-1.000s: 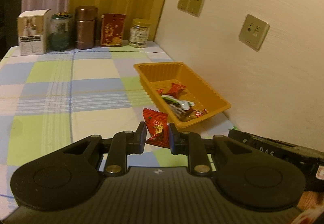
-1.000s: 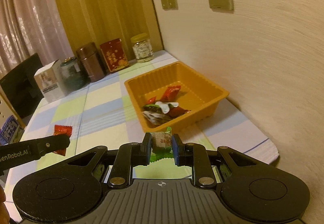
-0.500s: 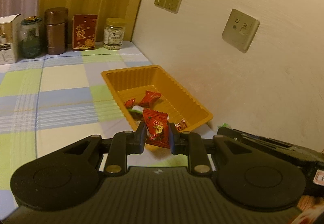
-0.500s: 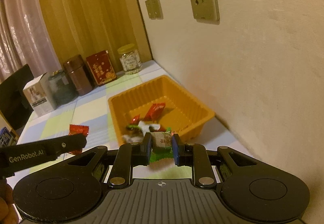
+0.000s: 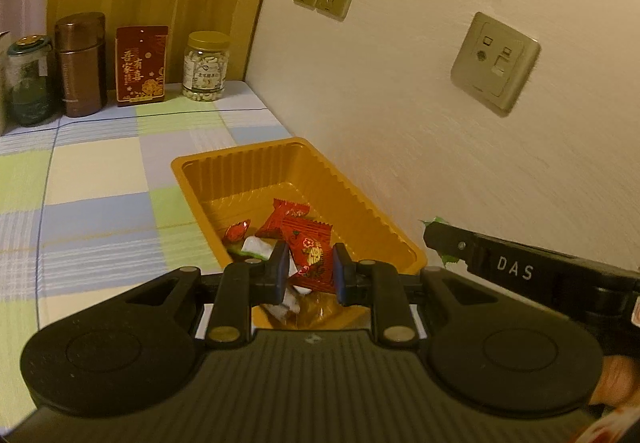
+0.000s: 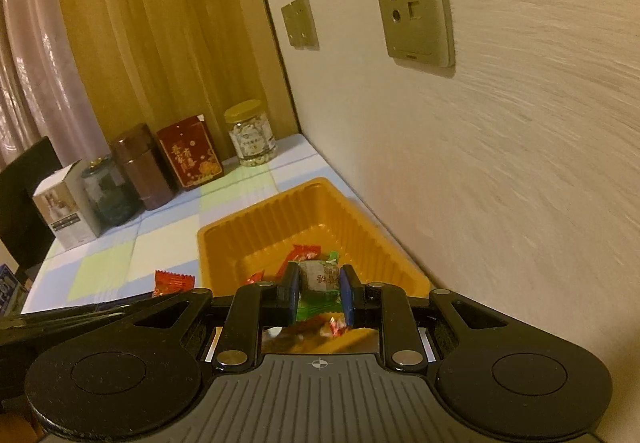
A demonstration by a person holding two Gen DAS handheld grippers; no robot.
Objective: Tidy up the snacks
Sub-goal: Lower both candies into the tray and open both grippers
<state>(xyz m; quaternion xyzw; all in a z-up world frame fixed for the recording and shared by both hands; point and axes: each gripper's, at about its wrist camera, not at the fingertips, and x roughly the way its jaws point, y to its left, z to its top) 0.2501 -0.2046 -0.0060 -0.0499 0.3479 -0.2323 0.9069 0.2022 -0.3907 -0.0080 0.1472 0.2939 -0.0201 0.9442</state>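
The left gripper (image 5: 307, 271) pinches a red snack packet (image 5: 311, 253) between its pads, holding it over the near end of the orange tray (image 5: 240, 159), which sits against the wall at about 12 o'clock from the fingers. The right gripper (image 6: 320, 297) clamps a green-and-white snack packet (image 6: 319, 279) over the same tray (image 6: 256, 219), also near its closest edge. Inside the tray lie several wrapped sweets (image 5: 280, 221), red and white, gathered toward the near end. At 10 o'clock in the left wrist view, a brown canister (image 5: 80, 63), a red box (image 5: 141, 65) and a jar of nuts (image 5: 206, 67) stand in a row on the checked tablecloth (image 5: 100, 183).
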